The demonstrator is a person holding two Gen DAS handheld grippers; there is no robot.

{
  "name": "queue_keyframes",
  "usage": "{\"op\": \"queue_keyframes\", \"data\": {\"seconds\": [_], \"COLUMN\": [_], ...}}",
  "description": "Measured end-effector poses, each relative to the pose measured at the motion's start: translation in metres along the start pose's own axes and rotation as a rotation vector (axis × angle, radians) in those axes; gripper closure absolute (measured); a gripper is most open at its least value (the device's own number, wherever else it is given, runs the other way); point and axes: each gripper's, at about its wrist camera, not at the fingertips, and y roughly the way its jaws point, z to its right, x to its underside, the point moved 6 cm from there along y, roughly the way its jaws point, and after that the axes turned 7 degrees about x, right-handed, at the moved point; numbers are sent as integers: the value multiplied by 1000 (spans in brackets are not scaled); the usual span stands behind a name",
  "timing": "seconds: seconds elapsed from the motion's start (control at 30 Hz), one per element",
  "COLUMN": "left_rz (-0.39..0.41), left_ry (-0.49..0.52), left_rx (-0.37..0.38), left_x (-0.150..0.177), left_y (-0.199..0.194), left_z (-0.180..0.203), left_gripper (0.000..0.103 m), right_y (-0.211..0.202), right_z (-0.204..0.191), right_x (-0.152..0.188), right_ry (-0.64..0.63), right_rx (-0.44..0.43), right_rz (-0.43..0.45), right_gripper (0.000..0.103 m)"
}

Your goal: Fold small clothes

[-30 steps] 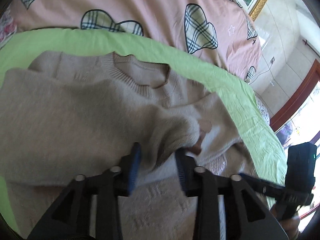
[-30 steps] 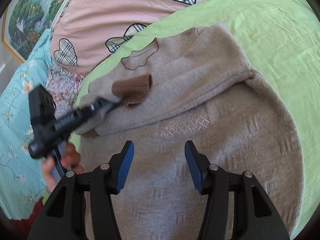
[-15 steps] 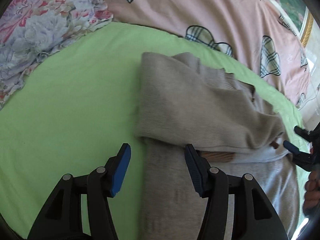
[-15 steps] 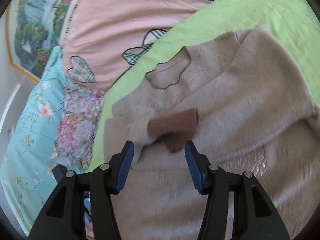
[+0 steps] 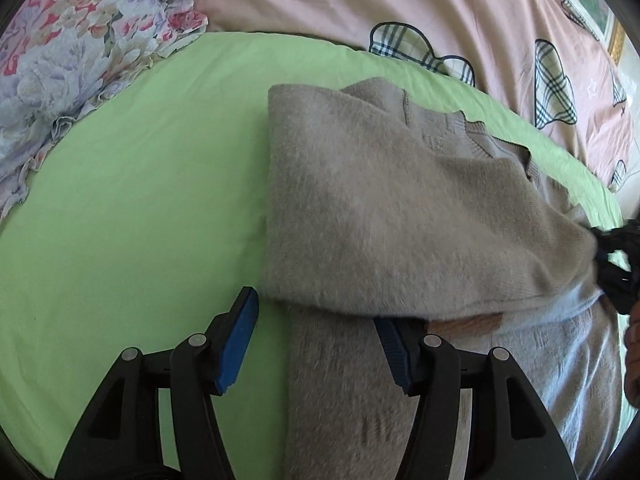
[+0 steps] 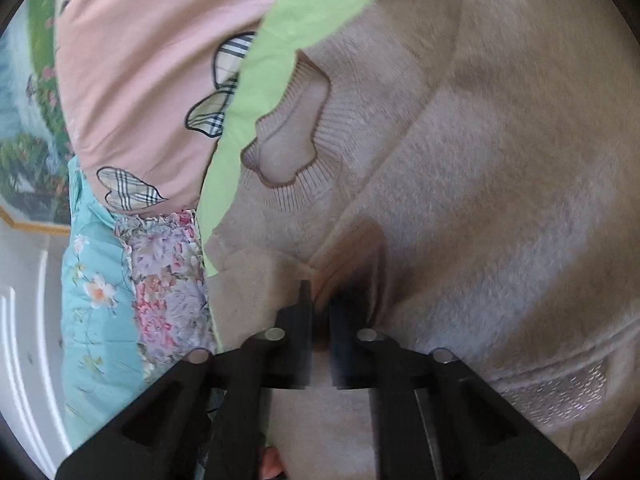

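Observation:
A beige knit sweater (image 5: pixel 380 208) lies on a green sheet (image 5: pixel 140 200), with one sleeve folded across its chest. My left gripper (image 5: pixel 316 340) is open, its blue pads (image 5: pixel 236 340) on either side of the sweater's left edge, just below the folded sleeve. In the right wrist view the sweater (image 6: pixel 480 200) fills the frame, its ribbed neckline (image 6: pixel 288 152) to the upper left. My right gripper (image 6: pixel 320 304) is shut on the brown sleeve cuff (image 6: pixel 356 252). It shows at the left wrist view's right edge (image 5: pixel 616 264).
A pink quilt with plaid hearts (image 5: pixel 400 8) lies behind the sheet. A floral pillow (image 5: pixel 60 60) sits at the left, and a turquoise floral cloth (image 6: pixel 100 300) beside it. A framed painting (image 6: pixel 24 140) hangs on the wall.
My left gripper let go of the sleeve and moved to the sweater's left edge. My right gripper moved in and shut on the brown cuff.

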Motion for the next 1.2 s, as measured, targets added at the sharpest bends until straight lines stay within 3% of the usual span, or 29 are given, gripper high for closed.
{"op": "queue_keyframes", "data": {"seconds": [0.13,0.2,0.33,0.47,0.63,0.73,0.87,0.97,1.1,1.2], "left_rz": [16,25,83,123,107,103,106,86,66,79], "left_ry": [-43,-70,-143,-230,-219,-212,-235,-224,-187,-175], "left_rx": [-10,-11,-69,-56,-57,-68,-69,-33,141,219], "left_x": [-12,-16,-17,-1,14,17,20,23,20,10], "left_y": [7,11,3,-12,-12,-12,-14,-17,-30,-40], "left_z": [2,4,3,-4,1,1,-2,-1,6,9], "left_gripper": [43,44,44,44,44,44,43,43,43,33], "right_y": [-76,-99,-97,-97,-116,-105,-88,-85,-82,-89], "right_z": [-21,-21,7,35,37,48,54,55,71,85], "right_x": [-22,-26,-25,-17,-6,-7,-11,-13,-13,-12], "right_ry": [-146,-186,-185,-175,-258,-271,-293,-303,-234,-165], "right_rx": [-29,-23,75,108,92,183,225,220,221,199], "right_rz": [295,358,318,313,404,351,308,301,245,249], "right_gripper": [96,96,96,96,96,96,96,93,81,70]}}
